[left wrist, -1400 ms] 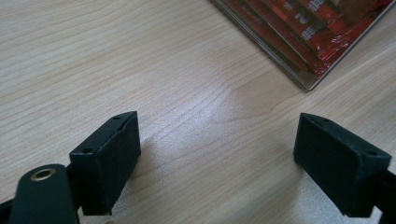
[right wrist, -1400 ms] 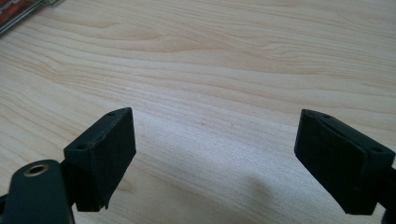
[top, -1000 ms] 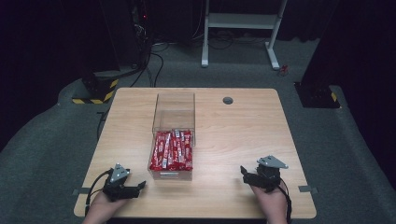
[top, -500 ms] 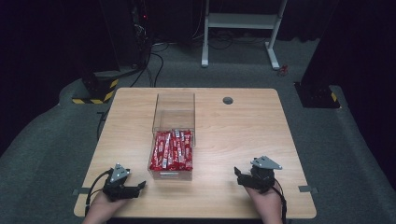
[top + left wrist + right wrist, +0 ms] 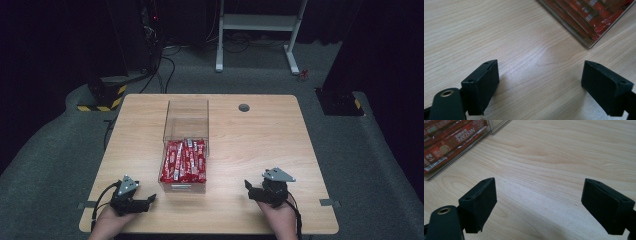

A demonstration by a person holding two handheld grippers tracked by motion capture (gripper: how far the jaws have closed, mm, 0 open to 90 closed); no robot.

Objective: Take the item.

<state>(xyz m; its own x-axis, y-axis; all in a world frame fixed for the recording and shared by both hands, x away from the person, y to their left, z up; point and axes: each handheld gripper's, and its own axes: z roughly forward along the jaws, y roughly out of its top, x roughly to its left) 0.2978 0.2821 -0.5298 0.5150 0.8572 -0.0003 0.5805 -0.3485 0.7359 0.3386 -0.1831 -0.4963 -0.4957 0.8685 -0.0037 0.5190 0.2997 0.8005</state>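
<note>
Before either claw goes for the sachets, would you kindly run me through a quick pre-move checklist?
1. Left claw open, nothing held: ok.
2. Right claw open, nothing held: ok.
3. Sachets lying in the near part of the clear box, top open: ok.
4. Bare table between each claw and the box: ok.
5. Box fixed against sliding: cannot tell.
6. Sachets loose or stuck together: cannot tell.

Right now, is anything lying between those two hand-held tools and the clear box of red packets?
Nothing visible. Bare wooden table lies between the left tool and the clear box, and between the right tool and it. Both tools are open and empty, near the table's front edge.
</note>
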